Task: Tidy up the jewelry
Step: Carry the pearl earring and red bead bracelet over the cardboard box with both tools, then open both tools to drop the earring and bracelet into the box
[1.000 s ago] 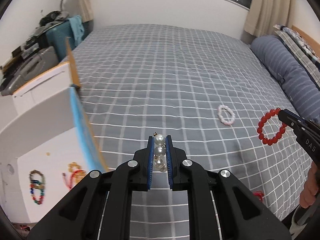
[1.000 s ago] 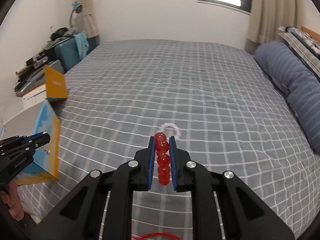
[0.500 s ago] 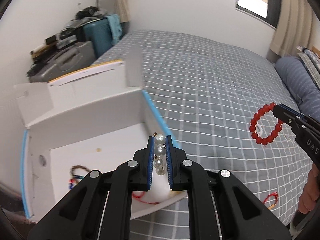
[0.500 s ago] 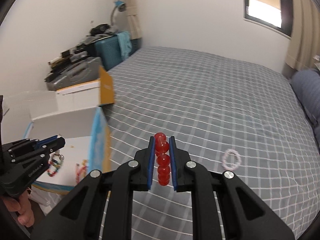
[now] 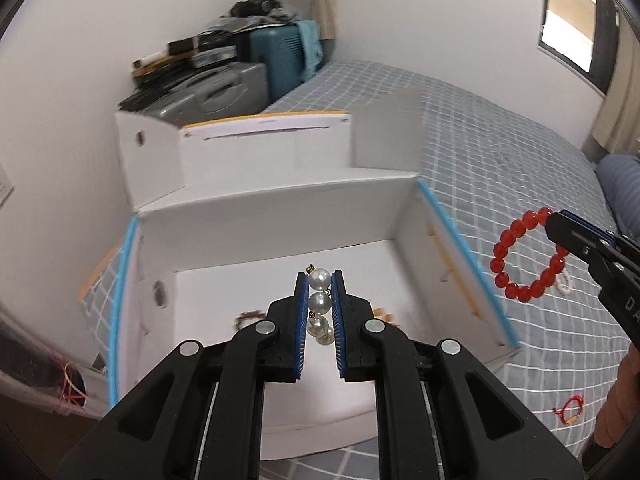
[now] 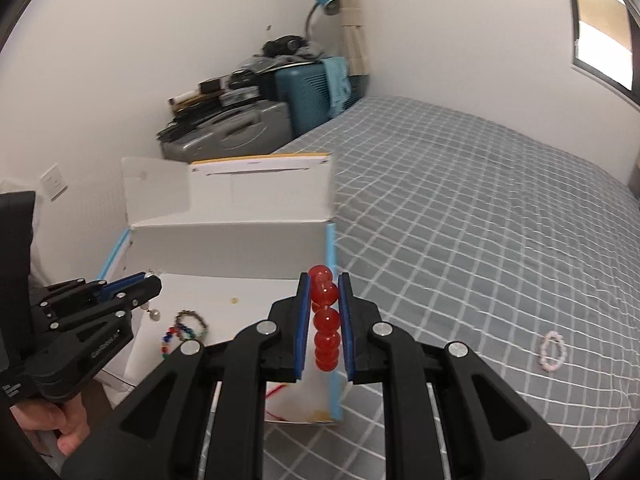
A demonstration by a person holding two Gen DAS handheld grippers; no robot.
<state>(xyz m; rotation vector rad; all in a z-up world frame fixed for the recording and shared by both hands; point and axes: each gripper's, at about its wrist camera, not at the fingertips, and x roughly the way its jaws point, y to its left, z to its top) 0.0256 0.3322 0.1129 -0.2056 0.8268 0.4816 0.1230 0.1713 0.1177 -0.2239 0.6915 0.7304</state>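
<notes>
My left gripper (image 5: 319, 280) is shut on a string of white pearls (image 5: 319, 302) and holds it over the open white cardboard box (image 5: 280, 236); it also shows in the right wrist view (image 6: 150, 280). My right gripper (image 6: 324, 280) is shut on a red bead bracelet (image 6: 326, 322) above the box's right wall (image 6: 331, 256); in the left wrist view the bracelet (image 5: 520, 256) hangs as a ring from it. Inside the box lie a multicoloured bead bracelet (image 6: 176, 332) and a dark bead bracelet (image 6: 194, 320).
A pink-white bracelet (image 6: 553, 351) lies on the grey checked bed (image 6: 480, 220). A red string piece (image 5: 570, 416) lies near the bed's front. Suitcases (image 6: 240, 128) and clutter stand in the corner behind the box. The box flaps stand up at its far side.
Both grippers have swung left toward the box. The left gripper now hangs over the box's inside with the pearls; the right one has come over the box's right wall with the red bracelet.
</notes>
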